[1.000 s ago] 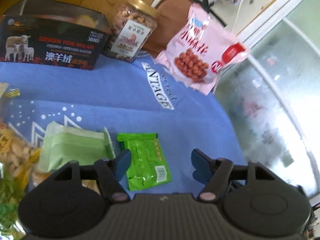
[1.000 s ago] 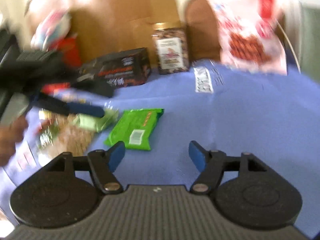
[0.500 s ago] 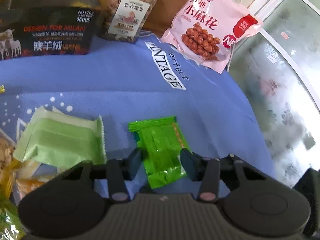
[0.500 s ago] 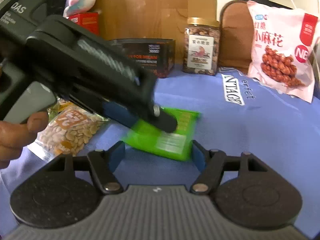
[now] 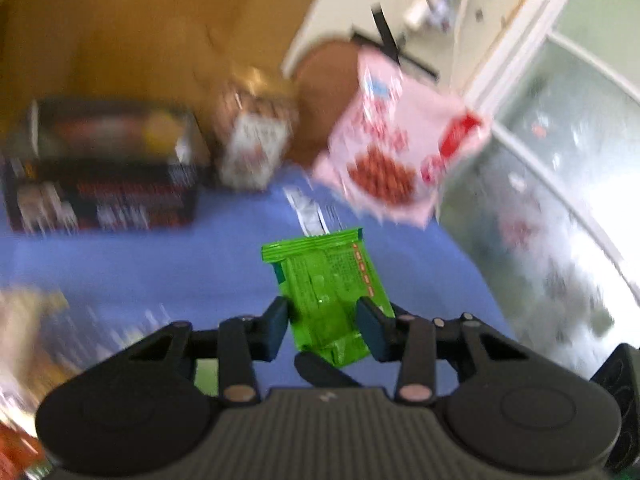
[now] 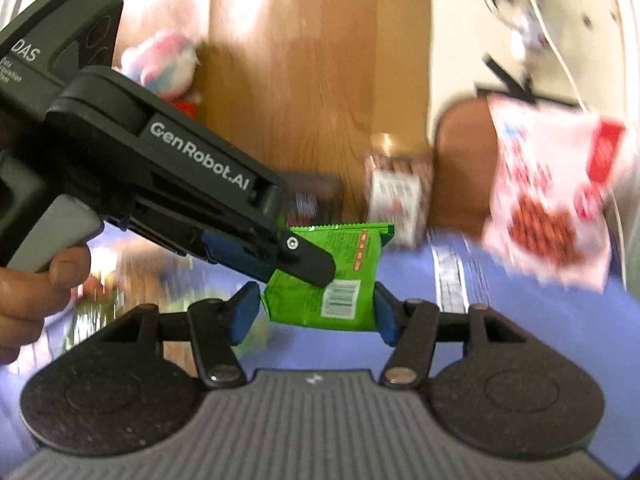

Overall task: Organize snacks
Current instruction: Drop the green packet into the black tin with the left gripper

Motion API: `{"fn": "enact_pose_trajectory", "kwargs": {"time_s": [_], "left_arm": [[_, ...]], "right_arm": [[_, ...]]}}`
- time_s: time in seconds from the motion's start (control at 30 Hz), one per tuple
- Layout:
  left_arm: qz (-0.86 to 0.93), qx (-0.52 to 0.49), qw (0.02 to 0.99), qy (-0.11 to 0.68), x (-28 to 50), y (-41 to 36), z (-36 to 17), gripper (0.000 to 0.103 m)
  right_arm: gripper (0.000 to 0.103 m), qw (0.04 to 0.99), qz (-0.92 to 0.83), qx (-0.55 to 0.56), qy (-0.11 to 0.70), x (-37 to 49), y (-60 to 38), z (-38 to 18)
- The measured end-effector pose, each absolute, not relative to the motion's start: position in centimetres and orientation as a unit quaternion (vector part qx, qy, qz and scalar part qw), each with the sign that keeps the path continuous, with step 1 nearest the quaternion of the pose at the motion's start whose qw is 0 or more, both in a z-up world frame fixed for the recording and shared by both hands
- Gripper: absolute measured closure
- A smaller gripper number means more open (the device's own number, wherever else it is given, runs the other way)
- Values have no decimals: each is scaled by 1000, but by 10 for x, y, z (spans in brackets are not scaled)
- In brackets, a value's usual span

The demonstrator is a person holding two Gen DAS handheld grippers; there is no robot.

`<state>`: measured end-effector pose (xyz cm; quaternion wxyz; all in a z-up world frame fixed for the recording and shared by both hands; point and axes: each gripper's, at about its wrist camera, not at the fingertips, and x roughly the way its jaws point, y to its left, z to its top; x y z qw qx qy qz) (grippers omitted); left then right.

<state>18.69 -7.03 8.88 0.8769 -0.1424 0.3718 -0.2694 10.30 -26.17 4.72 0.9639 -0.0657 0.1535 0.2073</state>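
A bright green snack packet (image 5: 324, 276) hangs above the blue cloth (image 5: 160, 264), and my left gripper (image 5: 323, 320) is shut on its lower half, jaws still closing. In the right wrist view the same packet (image 6: 344, 264) sits between the fingers of my right gripper (image 6: 314, 312), barcode toward the camera. The right jaws are closing around it: the right pad (image 6: 384, 312) is at the packet's edge and the left pad (image 6: 244, 312) is a sliver away. The left gripper (image 6: 308, 268) reaches in from the upper left, held by a hand (image 6: 32, 292).
At the back stand a black box (image 5: 104, 172), a jar of nuts (image 5: 256, 140) and a pink snack bag (image 5: 400, 152) leaning on a brown chair back. Blurred snack bags (image 5: 28, 320) lie at the left. The cloth's edge and a window are at the right.
The left gripper closed on the green packet and lifted it off the cloth. The right gripper rose and moved in until its narrowing fingers flank the packet.
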Motion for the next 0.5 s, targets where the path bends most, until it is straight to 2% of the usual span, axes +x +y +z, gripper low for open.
{"fn": "enact_pose_trajectory", "kwargs": {"time_s": [0.23,0.3,0.37,0.5], "left_arm": [[-197,-152,913,323,251,-23,130,65],[-173,-152,920,318,276,-13,129,63],[-156,-158,918,328,305,-2,120,53],[-127,-182,901,372,323,23,95,55]], "right_arm": [[41,956,263,-66,112,194,-212,80],[37,952,280,-48,118,223,-198,80],[29,945,296,-35,136,252,-184,74],[28,946,279,-31,165,268,-186,66]]}}
